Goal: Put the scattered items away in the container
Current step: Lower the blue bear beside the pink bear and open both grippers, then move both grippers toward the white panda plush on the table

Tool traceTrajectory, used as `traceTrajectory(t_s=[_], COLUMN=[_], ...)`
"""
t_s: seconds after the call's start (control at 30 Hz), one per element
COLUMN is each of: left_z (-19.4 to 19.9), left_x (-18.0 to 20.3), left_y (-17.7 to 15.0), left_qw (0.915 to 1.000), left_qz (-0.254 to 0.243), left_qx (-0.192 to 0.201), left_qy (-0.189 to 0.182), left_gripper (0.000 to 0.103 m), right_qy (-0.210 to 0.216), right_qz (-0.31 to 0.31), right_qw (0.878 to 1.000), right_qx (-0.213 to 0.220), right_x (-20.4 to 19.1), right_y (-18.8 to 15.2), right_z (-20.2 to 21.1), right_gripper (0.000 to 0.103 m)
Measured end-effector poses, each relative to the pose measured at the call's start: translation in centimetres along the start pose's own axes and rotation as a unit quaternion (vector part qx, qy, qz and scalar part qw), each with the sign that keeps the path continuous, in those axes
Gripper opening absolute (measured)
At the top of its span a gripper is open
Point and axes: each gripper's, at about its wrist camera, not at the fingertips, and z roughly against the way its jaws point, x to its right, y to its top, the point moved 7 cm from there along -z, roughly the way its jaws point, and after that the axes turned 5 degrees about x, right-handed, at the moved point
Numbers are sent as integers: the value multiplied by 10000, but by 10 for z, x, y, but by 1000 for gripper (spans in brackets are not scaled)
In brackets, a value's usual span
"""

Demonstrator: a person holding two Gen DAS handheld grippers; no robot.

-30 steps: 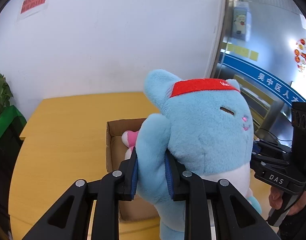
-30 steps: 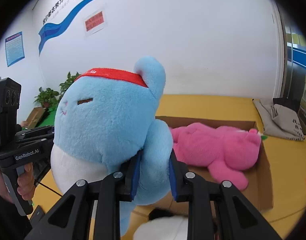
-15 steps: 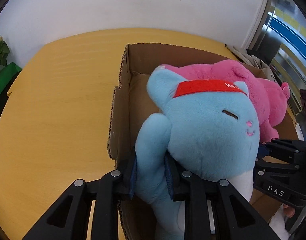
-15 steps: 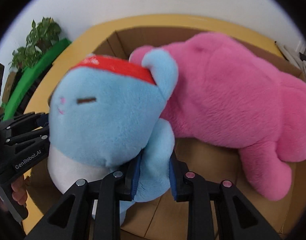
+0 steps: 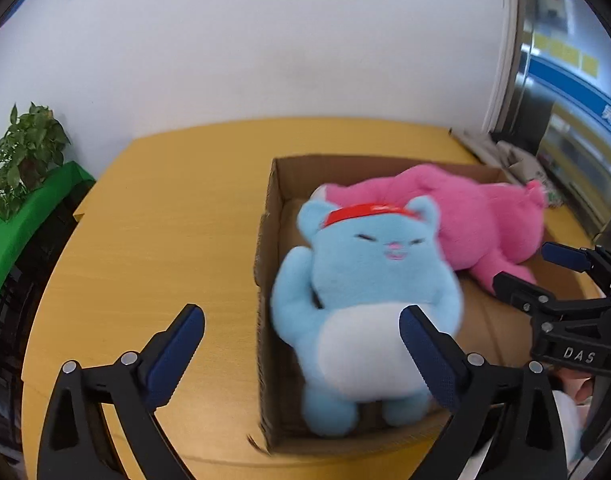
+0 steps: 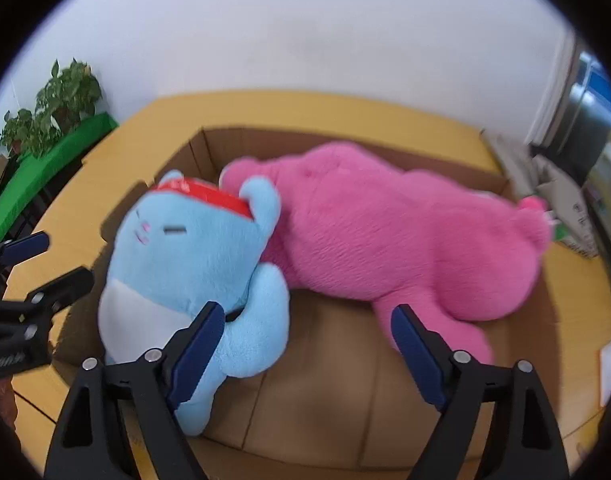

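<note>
Looking down over both claws, I see one cardboard box [image 5: 271, 216] on the yellow desk [image 5: 165, 240], and two plush toys lie in it: one blue plush [image 5: 369, 292] with a red headband, and one pink plush [image 5: 477, 224] stretched along the far side, touching the blue one's head. My left claw [image 5: 301, 334] has just been opening and now stands wide, its pads clear of the blue plush; one pad hangs over the desk outside the box wall, the other in front of the toy's white belly. My right claw [image 6: 307, 332] has just been opening too, and gapes over the box floor, its left pad just beside the blue plush's arm, not pressing it. Neither claw holds anything. One potted plant [image 5: 25, 152] stands beyond the desk's left edge
</note>
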Motion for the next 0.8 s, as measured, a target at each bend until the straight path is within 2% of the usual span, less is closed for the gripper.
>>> traceTrajectory(t_s=[0.13, 0.2, 0.37, 0.57, 0.8], left_z=[40, 59, 100, 119, 129], left_x=[30, 45, 55, 77, 91], left_y=[-3, -9, -28, -50, -56], left_qw=[9992, 9987, 9976, 9978, 9980], left_qz=[110, 121, 217, 294, 194], left_qx=[367, 499, 636, 555, 546], left_qy=[-55, -63, -164, -219, -247], left_gripper=[103, 103, 103, 103, 103], right_qy=[-24, -32, -67, -80, -166], right_qz=[89, 88, -88, -260, -292], right_qw=[9991, 9984, 9977, 9974, 9968], right_qx=[418, 560, 667, 675, 725], right_x=[1, 7, 24, 45, 55], right_y=[-5, -7, -22, -43, -57], right_z=[55, 75, 112, 140, 158], right_gripper=[103, 102, 102, 102, 102])
